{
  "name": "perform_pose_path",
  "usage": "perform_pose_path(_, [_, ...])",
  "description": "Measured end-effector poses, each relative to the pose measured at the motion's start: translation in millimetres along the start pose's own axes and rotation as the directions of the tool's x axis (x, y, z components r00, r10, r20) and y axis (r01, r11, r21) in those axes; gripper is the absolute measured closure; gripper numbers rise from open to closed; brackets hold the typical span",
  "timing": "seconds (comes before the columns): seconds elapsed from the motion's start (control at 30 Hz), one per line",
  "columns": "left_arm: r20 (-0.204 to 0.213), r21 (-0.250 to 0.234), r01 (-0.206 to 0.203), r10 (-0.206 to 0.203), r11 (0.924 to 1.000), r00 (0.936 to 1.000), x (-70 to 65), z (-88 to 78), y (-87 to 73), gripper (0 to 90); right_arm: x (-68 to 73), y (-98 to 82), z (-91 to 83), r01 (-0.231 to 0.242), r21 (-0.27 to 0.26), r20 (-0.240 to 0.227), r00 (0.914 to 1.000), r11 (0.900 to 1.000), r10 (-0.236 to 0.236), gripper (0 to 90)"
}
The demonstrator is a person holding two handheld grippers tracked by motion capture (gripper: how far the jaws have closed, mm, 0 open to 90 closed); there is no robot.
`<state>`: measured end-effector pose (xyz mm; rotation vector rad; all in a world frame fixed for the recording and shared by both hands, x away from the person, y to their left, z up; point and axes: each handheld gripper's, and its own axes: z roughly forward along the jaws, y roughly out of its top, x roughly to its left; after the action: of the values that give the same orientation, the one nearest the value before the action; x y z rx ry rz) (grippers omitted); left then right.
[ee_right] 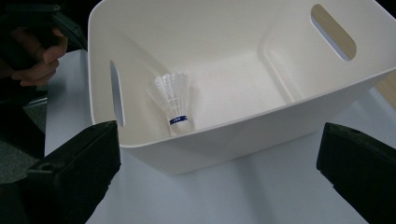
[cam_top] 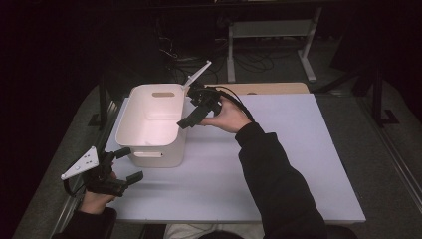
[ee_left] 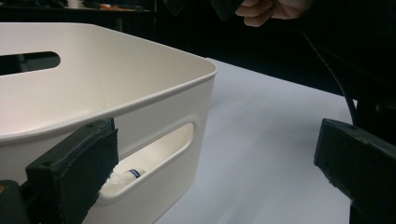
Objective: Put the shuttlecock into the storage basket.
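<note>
A white plastic bin (cam_top: 171,149) with slot handles stands on the left half of the pale table (cam_top: 288,149). A white shuttlecock (ee_right: 172,100) with a blue band lies on the bin's floor by one side wall, and it also peeks through the handle slot as the shuttlecock (ee_left: 125,177). My right gripper (cam_top: 188,107) hovers open above the bin's right rim, and in its own view the right gripper (ee_right: 219,172) looks down into the bin (ee_right: 243,135). My left gripper (cam_top: 130,163) is open and empty just outside the bin's near left corner, where the left gripper (ee_left: 215,168) faces the bin (ee_left: 154,116).
A wooden board (cam_top: 268,88) lies at the table's far edge behind the bin. Beyond it stand a metal frame (cam_top: 268,30) and cables on a dark floor. The table's left edge runs close to my left hand (cam_top: 94,199). A dark sleeve (cam_top: 278,184) crosses the table's middle.
</note>
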<state>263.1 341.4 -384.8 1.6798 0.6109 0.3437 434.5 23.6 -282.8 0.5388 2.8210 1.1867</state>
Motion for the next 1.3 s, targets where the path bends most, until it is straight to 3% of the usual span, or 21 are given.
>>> perform_pose_path(1.3, [-0.005,0.005,0.000,0.000,1.0000,1.0000,0.3,1.2,-0.1,0.0,-7.9,-53.0,-35.1,-0.052,-0.039,0.046,0.9975,0.998,0.054,0.0])
